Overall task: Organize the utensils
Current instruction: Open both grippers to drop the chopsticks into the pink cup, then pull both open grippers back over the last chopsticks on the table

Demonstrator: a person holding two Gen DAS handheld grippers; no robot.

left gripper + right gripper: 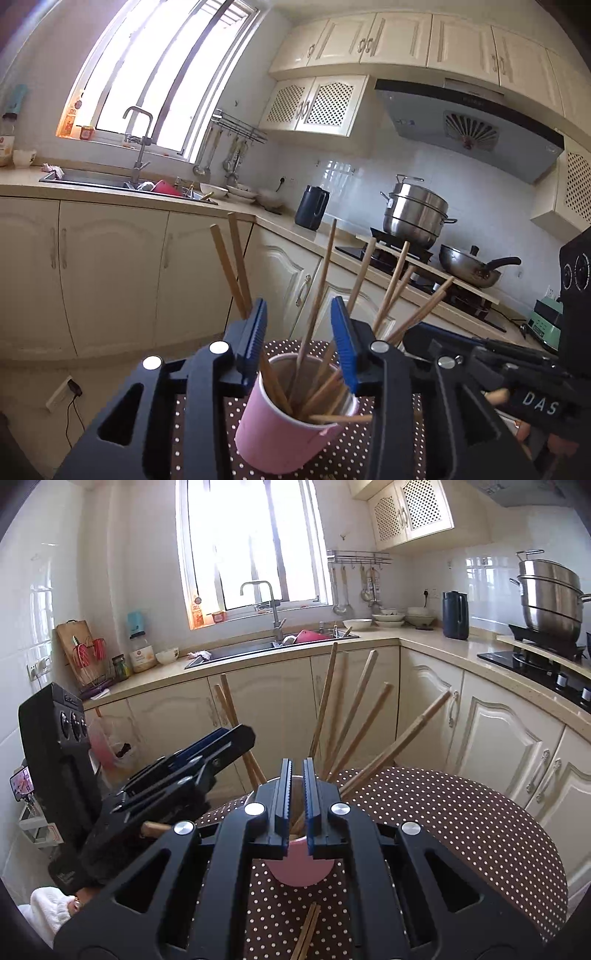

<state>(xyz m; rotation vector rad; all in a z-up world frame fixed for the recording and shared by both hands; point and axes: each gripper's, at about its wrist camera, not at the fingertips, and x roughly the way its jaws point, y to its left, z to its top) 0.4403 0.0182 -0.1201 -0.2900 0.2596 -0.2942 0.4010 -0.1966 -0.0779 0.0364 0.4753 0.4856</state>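
Note:
A pink cup (280, 428) stands on a brown polka-dot table (207, 435) and holds several wooden chopsticks (317, 291) that fan out upward. My left gripper (299, 325) is open, its blue pads either side of the cup's rim, and nothing is between them. My right gripper (297, 794) hovers just above the same pink cup (299, 867), its jaws nearly closed with a narrow gap and nothing seen held. A pair of chopsticks (308, 934) lies on the cloth below it. The left gripper also shows in the right wrist view (221, 746).
Cream kitchen cabinets (266, 709) and a counter with a sink (240, 650) lie beyond the table. A stove with a steel steamer pot (417, 214) and a wok (469, 266) stands at the right. The round table's edge (546, 849) curves off to the right.

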